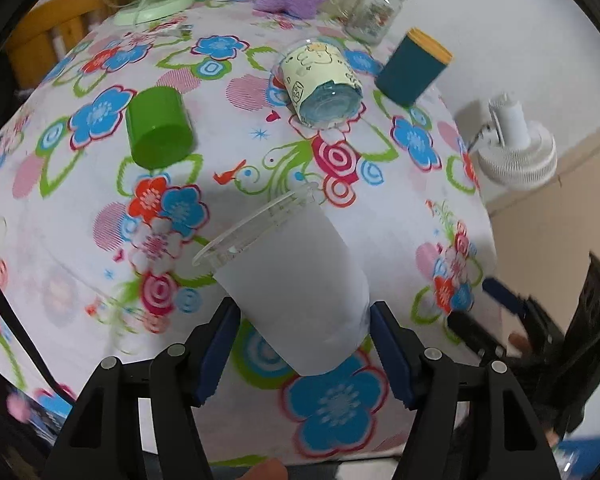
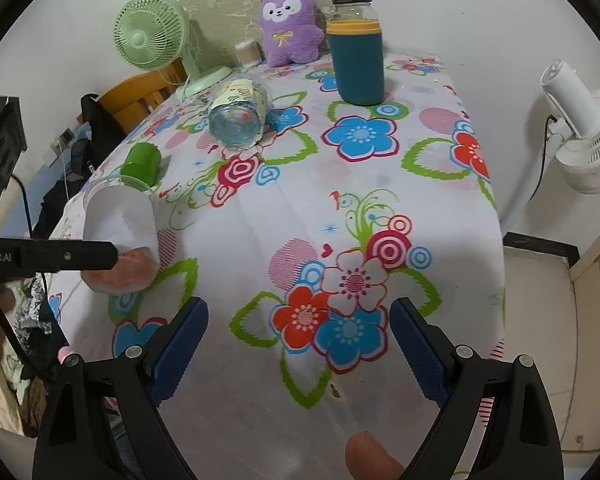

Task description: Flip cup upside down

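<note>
2 pairs of tongs show, 1 per hand. On the left tongs [image 1: 304, 344], seen side-on from the right wrist view, a white print reads "Robot.AI" with its start cut off by the edge. Their blue-padded fingers are clamped on the lower body of the frosted translucent plastic cup [image 1: 296, 280], which is tilted over the near left part of the worktop [image 1: 236, 152], its clear rim pointing up and away, its base toward the camera; whether it touches the cloth cannot be told. The right tongs [image 2: 300, 344] stand wide apart with nothing between them, above the flowered tablecloth [image 2: 380, 208].

4 other cup-like containers are on the worktop: 1 green plastic cup [image 1: 158, 128] lying on its side, 1 clear plastic cup with a pale yellow cartoon sleeve [image 1: 320, 82] also on its side, whose small printing is too blurred to read, 1 dark teal tumbler with an orange-yellow band [image 2: 358, 62] upright, and 1 clear glass jar with a black lid [image 2: 354, 8] behind it. 1 purple plush toy [image 2: 290, 24] sits at the far edge beside 1 small round box of cotton swabs [image 2: 248, 54]. 2 fans are visible: 1 pale green desk fan [image 2: 152, 32] on the worktop and 1 white fan [image 2: 584, 136] off to the right of it.
</note>
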`<state>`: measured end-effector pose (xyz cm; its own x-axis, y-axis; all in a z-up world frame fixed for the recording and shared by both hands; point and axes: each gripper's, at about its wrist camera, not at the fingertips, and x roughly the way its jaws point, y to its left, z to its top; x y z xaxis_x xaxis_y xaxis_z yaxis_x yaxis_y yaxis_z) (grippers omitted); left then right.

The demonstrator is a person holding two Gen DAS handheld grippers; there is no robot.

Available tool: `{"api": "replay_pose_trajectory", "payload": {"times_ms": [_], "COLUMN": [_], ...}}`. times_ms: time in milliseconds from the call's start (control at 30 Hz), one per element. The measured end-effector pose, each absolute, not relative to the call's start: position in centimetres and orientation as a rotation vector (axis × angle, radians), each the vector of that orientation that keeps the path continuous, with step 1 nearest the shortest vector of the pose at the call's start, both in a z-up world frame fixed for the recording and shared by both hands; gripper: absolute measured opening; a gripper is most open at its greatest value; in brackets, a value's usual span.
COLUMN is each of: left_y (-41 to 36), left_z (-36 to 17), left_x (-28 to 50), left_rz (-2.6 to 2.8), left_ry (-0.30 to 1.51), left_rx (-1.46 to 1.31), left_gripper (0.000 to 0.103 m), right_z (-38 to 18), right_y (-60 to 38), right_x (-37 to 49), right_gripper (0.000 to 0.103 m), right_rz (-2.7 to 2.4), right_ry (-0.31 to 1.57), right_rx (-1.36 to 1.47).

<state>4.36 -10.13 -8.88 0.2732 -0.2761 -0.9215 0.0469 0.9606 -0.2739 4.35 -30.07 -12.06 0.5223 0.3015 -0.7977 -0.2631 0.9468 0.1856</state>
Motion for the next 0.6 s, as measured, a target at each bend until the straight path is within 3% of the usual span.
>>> {"api": "replay_pose_trajectory", "payload": {"times_ms": [600], "left_y": [-9.5], "left_z": [-5.5], "left_x": [7.1], "left_rz": [-0.493], "left_ry": [1.769], "left_rx": [0.197], "left_gripper": [0.068], "right_z": [-12.6], "right_y": [-24.5], "right_x": [2.9], "right_gripper": [0.094], "right_rz": [0.481], "right_ry": [0.91], "right_rx": [-0.025]}}
